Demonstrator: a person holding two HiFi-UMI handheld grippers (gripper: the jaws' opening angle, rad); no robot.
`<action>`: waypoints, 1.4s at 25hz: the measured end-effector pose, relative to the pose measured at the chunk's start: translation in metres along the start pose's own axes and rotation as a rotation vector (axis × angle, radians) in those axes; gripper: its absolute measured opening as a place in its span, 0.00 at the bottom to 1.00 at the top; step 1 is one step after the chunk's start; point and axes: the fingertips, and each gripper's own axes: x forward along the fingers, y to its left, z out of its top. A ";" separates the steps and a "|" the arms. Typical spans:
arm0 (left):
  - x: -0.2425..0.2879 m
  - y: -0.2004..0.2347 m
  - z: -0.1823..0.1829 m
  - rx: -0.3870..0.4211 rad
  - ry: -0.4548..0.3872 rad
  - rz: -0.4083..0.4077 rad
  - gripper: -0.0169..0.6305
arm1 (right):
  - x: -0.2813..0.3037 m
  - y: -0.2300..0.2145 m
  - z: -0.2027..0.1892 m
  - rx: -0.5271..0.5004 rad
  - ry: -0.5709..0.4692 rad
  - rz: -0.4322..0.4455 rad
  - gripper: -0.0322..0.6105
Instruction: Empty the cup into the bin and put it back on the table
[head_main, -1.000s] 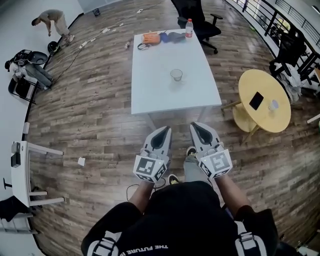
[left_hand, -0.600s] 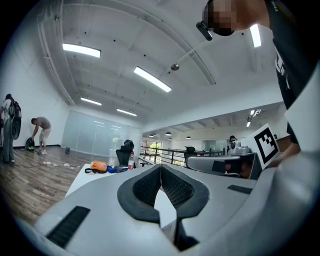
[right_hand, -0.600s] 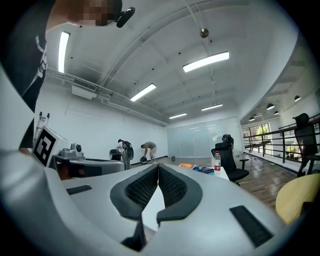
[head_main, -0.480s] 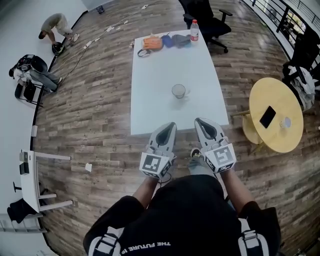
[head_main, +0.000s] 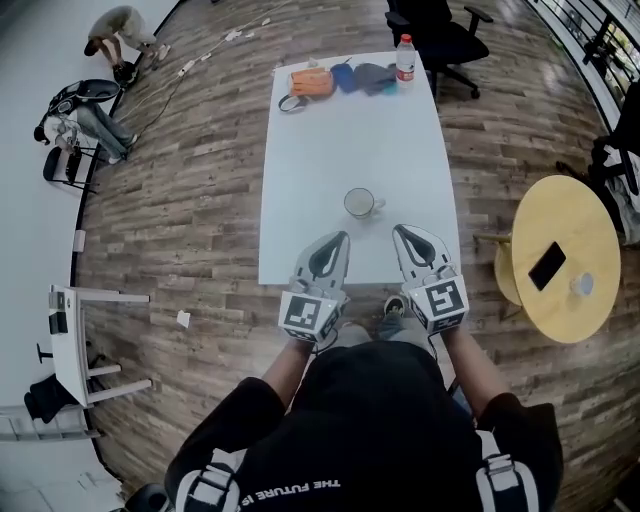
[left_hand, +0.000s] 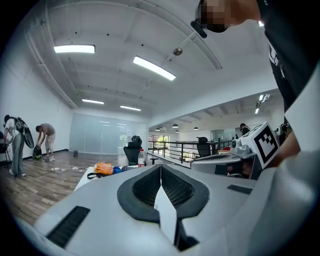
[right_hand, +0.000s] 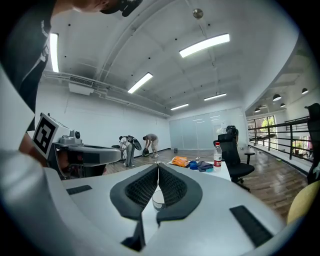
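Near the cup (head_main: 359, 203), left gripper (head_main: 338, 238) and right gripper (head_main: 403, 232) both clenched, empty.

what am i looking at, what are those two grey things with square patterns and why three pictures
A person, no robot, holds a gripper in each hand: the left gripper and the right gripper. The patterned cubes are part of them. The top-down picture comes from a camera on the person's head; the other two from cameras riding on each gripper, looking along its fingers. Both pairs of fingers are closed and hold nothing. Ahead is a white table with a glass cup near its close end, and at the far end an orange item, blue and grey cloths and a bottle.
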 end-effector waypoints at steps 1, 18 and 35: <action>0.006 0.006 -0.004 0.004 0.007 0.003 0.06 | 0.008 -0.004 -0.005 -0.002 0.011 -0.001 0.07; 0.089 0.070 -0.128 -0.030 0.215 -0.147 0.47 | 0.108 -0.051 -0.109 -0.034 0.249 -0.051 0.09; 0.150 0.091 -0.237 0.003 0.288 -0.329 0.58 | 0.195 -0.069 -0.217 -0.038 0.357 0.007 0.21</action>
